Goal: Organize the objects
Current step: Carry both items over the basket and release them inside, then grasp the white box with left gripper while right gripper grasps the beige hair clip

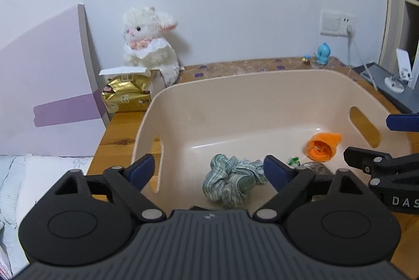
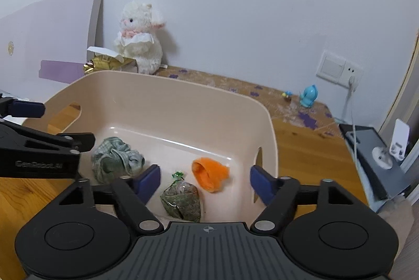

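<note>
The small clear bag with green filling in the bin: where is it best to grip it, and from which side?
Probably grip the knotted neck with the green tie, coming from above. The bag lies on the beige bin floor with its narrow neck pointing up and away, free of the orange piece. The right claw is open and nearest.

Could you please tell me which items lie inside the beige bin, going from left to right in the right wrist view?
Green checked scrunchie → clear bag of green dried stuff → orange knitted piece, all on the floor of the beige bin.
</note>
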`<state>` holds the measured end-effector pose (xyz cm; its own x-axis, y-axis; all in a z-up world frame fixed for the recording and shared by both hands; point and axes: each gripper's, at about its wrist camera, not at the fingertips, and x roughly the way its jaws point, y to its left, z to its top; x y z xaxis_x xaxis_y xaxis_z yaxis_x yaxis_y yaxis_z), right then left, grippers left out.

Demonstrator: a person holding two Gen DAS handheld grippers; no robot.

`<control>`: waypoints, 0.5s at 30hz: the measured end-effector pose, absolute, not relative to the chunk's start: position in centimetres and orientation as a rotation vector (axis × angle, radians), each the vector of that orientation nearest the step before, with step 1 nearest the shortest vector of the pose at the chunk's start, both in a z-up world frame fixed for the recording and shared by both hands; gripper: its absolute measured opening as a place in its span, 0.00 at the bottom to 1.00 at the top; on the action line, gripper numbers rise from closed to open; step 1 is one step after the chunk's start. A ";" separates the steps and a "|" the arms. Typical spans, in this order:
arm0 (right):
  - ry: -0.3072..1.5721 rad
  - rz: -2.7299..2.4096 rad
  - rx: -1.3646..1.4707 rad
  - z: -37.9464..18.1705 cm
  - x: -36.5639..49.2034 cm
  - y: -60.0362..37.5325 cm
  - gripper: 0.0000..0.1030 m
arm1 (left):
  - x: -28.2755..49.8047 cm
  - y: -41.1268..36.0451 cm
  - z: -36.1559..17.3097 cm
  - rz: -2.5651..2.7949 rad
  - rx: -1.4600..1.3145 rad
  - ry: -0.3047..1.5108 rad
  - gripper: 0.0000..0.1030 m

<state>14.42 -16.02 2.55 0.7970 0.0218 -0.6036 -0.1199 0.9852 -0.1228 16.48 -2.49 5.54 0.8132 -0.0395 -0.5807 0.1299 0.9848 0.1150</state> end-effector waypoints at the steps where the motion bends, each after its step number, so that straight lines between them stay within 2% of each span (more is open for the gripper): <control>1: 0.640 0.075 -0.156 2.9 14.0 -16.1 0.83 | 15.9 -2.3 5.8 -0.087 0.146 0.605 0.93; 4: 0.624 0.079 -0.145 3.6 12.9 -16.5 0.94 | 14.1 -2.0 6.3 -0.073 0.149 0.578 0.96; 8: 0.614 0.080 -0.138 4.1 11.2 -17.0 0.99 | 12.0 -1.7 6.5 -0.082 0.167 0.569 0.96; 15: 0.670 0.077 -0.089 2.0 9.2 -17.8 1.00 | 9.5 -0.8 4.7 -0.069 0.157 0.596 0.96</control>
<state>9.16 -17.84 2.04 0.7811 0.0422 -0.6230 -0.0997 0.9933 -0.0577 9.46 -0.77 4.67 0.8257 -0.0191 -0.5638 0.1097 0.9858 0.1272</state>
